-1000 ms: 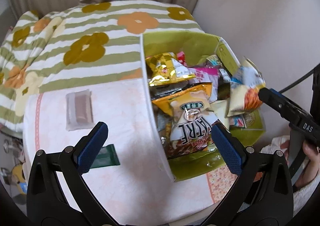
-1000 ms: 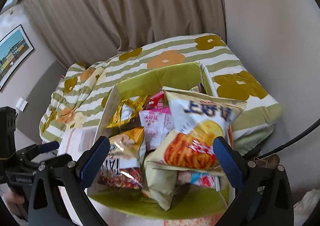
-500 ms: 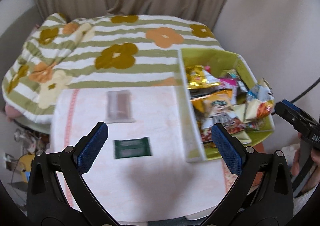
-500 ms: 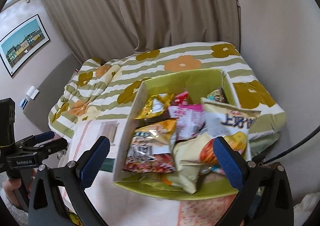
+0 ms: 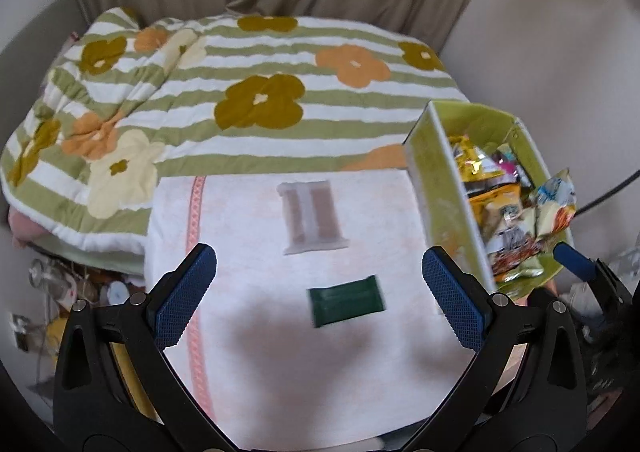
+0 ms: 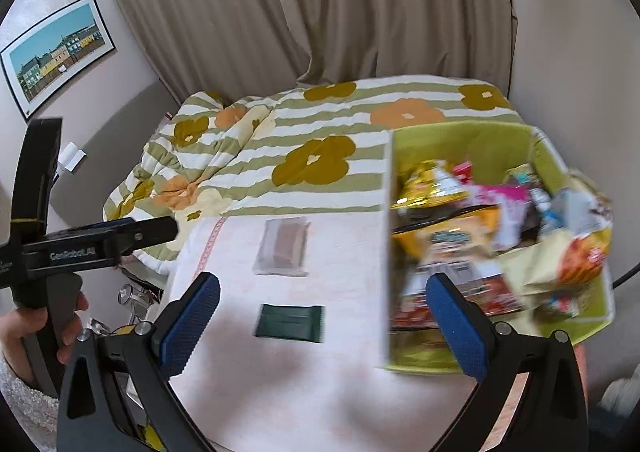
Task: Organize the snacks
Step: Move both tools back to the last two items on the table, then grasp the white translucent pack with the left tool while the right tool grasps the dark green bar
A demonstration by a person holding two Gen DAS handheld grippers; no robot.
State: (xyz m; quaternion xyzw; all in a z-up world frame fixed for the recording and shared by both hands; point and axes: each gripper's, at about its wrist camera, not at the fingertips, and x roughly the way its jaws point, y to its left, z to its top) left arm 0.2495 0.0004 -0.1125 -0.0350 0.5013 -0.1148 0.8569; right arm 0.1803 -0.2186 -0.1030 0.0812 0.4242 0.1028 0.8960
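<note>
A green box [image 5: 434, 176] [image 6: 472, 140] crammed with several snack bags stands at the right of a pale cloth-covered table [image 5: 248, 352] [image 6: 352, 388]. A dark green snack bar [image 5: 347, 299] [image 6: 290, 323] lies on the cloth, and a clear packet with brown bars [image 5: 314, 216] [image 6: 285, 246] lies beyond it. My left gripper [image 5: 320, 296] is open and empty, hovering near the dark green bar. My right gripper [image 6: 322, 326] is open and empty too, between the bar and the box's near corner.
A striped quilt with flower print [image 5: 240, 92] [image 6: 320, 140] covers the bed beyond the table. Curtains [image 6: 360, 12] hang behind, and a framed picture [image 6: 56, 52] is on the left wall. Clutter sits on the floor at the left [image 5: 52, 284]. A hand [image 6: 24, 336] holds the left tool.
Both grippers have swung left, away from the box and over the cloth. The dark green bar and the clear packet now sit central in both views. Both grippers stayed open.
</note>
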